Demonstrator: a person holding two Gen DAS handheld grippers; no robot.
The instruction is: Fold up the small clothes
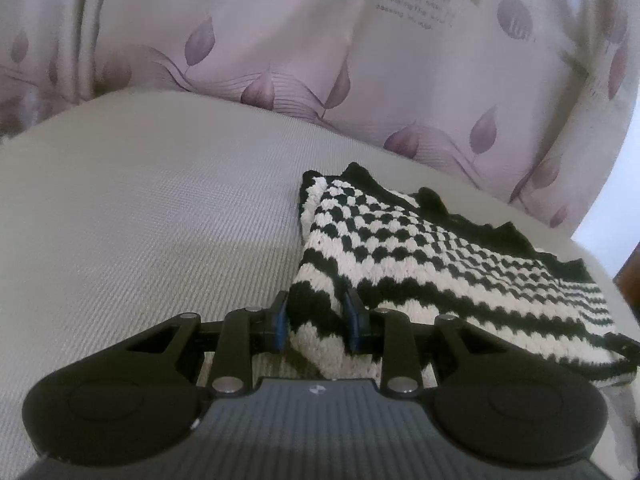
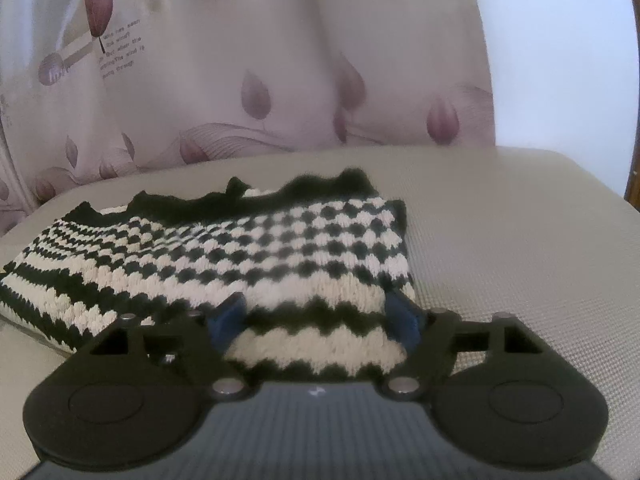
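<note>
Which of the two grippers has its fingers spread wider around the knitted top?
The right gripper: its jaws stand wide apart, straddling a broad stretch of the black-and-white knitted top. The left gripper is pinched narrowly on the top's near corner.

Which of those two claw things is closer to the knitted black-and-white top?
Neither clearly: both are at it. The left gripper has narrow jaws pinching the near edge of the knitted top; the right gripper has wide jaws around another stretch of that edge.
</note>
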